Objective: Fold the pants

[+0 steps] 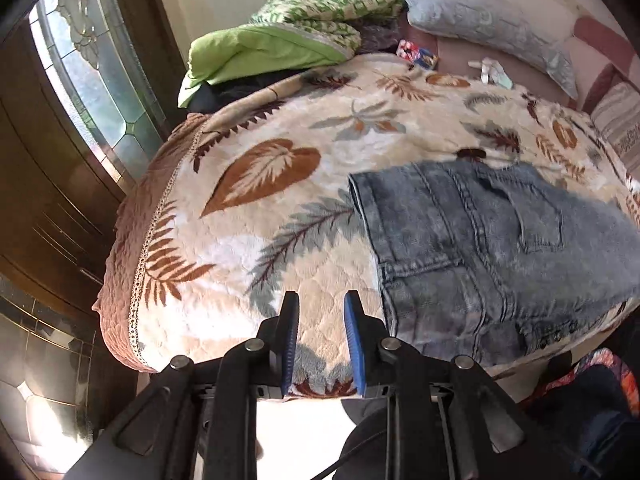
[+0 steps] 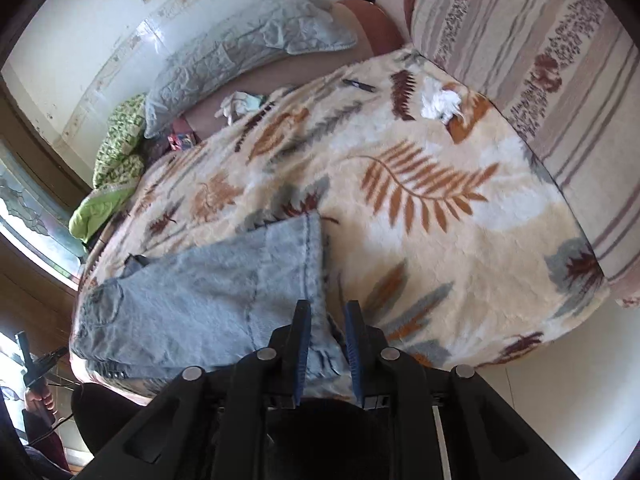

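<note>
**Jeans folded into a compact stack near the bed's front edge, both grippers free**

The faded blue-grey denim pants [image 1: 480, 248] lie on the cream fleece blanket with brown and grey leaf print [image 1: 256, 208] that covers the bed, close to its near edge. In the left wrist view they show as a short, layered bundle with a back pocket and waistband facing up; in the right wrist view [image 2: 208, 300] the leg end is laid flat over the rest. By my reading the folding is largely done, with perhaps a final smoothing or one more fold left; how many layers lie beneath cannot be told.

The left gripper [image 1: 321, 304] hovers over bare blanket just beside the pants, its blue pads parted and nothing between them. The right gripper [image 2: 327, 312] hangs over the pants' near corner, its pads likewise parted; denim shows through the gap, but it seems to grasp nothing.

Around the bed: a green checked quilt with lime lining [image 1: 304, 20] bundled at the far side, a pale grey quilted pillow [image 2: 240, 48] by the wall, a striped mauve cushion [image 2: 540, 60], crumpled white tissue [image 2: 442, 102], a leaded glass window [image 1: 92, 80] and dark wooden cabinets [image 1: 44, 200]
</note>
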{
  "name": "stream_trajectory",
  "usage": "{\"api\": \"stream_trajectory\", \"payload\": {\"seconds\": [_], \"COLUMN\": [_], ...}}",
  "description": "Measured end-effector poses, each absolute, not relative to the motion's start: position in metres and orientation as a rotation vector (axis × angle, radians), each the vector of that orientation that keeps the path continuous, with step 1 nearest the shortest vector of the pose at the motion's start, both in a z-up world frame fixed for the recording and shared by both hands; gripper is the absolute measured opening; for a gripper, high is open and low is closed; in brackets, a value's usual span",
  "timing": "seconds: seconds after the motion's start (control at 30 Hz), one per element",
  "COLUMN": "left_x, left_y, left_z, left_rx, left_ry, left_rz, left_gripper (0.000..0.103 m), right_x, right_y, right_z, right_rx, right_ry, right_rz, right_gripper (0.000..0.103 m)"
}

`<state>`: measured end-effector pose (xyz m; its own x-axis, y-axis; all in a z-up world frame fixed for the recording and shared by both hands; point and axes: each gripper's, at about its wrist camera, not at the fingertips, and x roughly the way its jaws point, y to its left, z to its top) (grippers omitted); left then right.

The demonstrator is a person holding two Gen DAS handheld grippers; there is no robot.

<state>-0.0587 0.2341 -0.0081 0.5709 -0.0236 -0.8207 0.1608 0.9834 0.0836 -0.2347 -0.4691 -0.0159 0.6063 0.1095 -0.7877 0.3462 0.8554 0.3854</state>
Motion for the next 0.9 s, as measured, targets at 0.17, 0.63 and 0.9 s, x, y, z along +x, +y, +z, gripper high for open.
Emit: {"api": "stream_trajectory", "payload": {"seconds": [0.17,0.63,0.9], "left_x": [-0.051,-0.043,-0.065], "left_y": [0.190,0.011,0.013], "left_z": [0.028,-0.072,-0.091], "left_rx": [0.009,0.170,0.292], "left_ry": [0.776,1.045,1.044], "left_rz": [-0.244,-0.533,-0.576], "left_gripper": [0.044,0.044,0.050], "right_x": [-0.166,-0.070,-0.075], "right_y": [-0.412,-0.225,-0.207], "right_z": [-0.011,-0.094,-0.094], "right_rx": [0.524,0.285,0.142], "right_ry": [0.897,1.167,1.196], "right_rz": [0.040,0.378,0.488], "right_gripper": [0.032,0.033,0.035]}}
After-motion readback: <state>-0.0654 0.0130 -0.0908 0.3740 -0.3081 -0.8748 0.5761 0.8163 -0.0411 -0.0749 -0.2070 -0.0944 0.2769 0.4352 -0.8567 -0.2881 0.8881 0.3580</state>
